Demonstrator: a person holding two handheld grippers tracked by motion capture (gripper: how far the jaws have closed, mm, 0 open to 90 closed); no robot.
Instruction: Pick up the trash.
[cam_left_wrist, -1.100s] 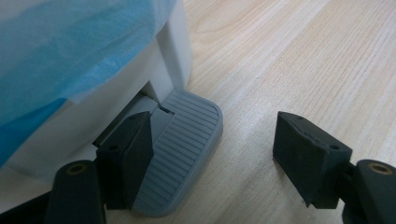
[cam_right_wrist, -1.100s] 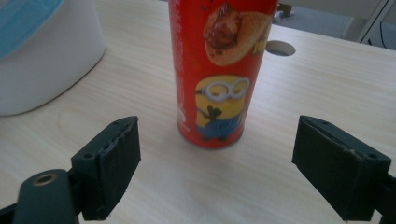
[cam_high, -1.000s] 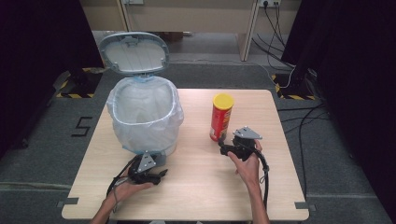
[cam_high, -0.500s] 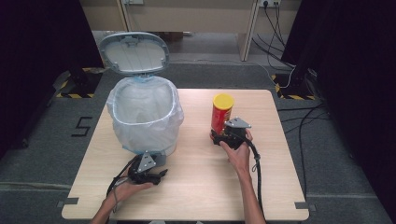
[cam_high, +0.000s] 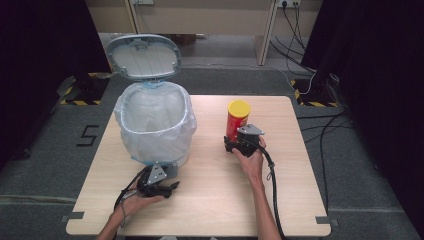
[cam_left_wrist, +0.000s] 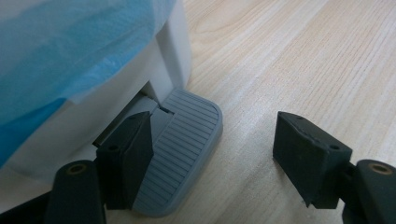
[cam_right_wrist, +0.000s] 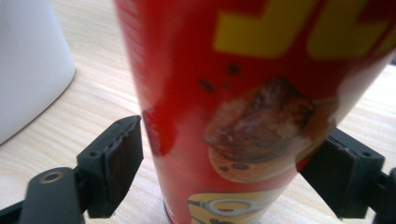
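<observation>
The light wooden tabletop (cam_high: 210, 200) holds everything. On it stands a big white pedal bin (cam_high: 155, 125) with a blue plastic bag inside and its grey lid up. The bin's grey ribbed pedal (cam_left_wrist: 180, 149) lies under the left jaw of the left gripper (cam_high: 162, 187), whose jaws are wide apart and grip nothing. A tall red snack can with a yellow lid (cam_high: 237, 120) stands upright between the jaws of the right gripper (cam_high: 235, 145). Those jaws have just been closing, but a small gap shows beside the can.
</observation>
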